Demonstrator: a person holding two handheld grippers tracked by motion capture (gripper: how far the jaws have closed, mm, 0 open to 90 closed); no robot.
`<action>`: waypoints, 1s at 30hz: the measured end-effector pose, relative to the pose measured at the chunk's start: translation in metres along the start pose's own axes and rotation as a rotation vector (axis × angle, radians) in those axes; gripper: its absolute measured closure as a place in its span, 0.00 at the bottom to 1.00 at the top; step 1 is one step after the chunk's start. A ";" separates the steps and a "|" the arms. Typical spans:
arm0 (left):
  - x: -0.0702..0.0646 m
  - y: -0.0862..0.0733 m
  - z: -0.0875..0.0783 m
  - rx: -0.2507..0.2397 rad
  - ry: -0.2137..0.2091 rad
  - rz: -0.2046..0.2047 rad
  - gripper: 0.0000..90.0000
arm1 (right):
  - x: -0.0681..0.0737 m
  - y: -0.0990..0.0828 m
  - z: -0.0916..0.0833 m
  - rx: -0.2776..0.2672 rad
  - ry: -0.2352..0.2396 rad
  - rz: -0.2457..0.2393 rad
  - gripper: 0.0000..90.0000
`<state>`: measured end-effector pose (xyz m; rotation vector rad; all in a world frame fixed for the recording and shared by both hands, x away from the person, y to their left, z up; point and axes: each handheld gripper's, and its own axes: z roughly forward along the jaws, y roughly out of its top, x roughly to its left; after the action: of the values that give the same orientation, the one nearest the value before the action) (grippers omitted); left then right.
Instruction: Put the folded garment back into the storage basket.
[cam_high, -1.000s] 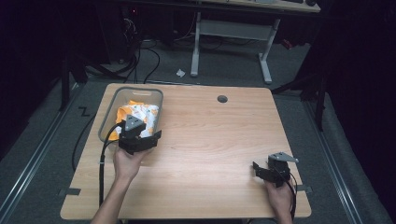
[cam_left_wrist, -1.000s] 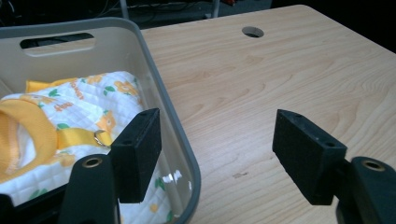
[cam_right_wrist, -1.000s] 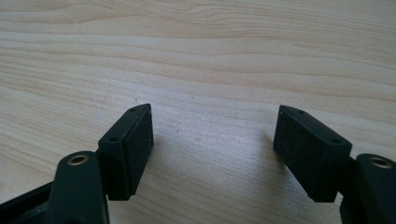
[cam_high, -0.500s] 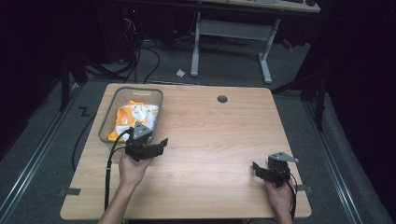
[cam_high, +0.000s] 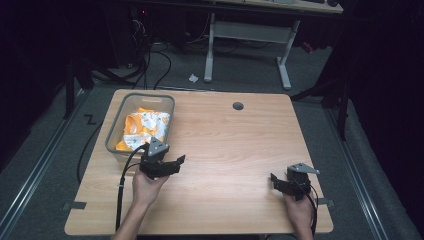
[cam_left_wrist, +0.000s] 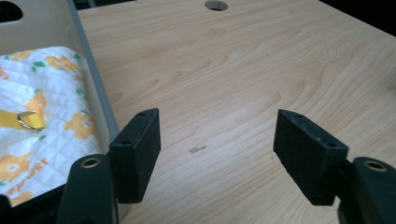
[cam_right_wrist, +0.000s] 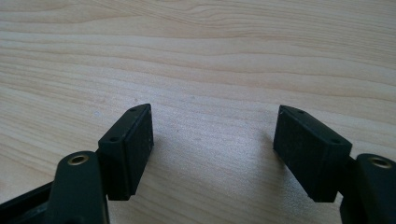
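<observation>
Left gripper (cam_high: 172, 162), jaws spread and empty, hangs over the table (cam_high: 235, 150) just beside the bin (cam_high: 114, 136) holding an orange-flowered cloth (cam_left_wrist: 44, 105); to grasp it, swing over the rim, descend, pinch a fold.

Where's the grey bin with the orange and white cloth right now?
In the high view the grey bin sits at the table's left edge, toward the far side, just beyond the left gripper.
</observation>
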<state>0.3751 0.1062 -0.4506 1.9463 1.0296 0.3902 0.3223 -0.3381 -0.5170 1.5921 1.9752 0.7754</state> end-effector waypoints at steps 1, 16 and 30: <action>-0.002 -0.001 0.001 0.003 -0.001 0.000 0.36 | 0.000 0.000 0.000 0.000 0.000 0.001 0.32; -0.013 -0.018 0.013 0.042 -0.038 0.007 0.36 | 0.000 0.000 0.000 0.001 0.000 0.003 0.32; -0.020 -0.032 0.025 0.073 -0.045 0.016 0.36 | 0.000 0.000 0.000 0.000 0.000 0.001 0.32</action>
<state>0.3614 0.0853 -0.4884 2.0203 1.0126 0.3203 0.3223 -0.3379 -0.5170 1.5930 1.9749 0.7760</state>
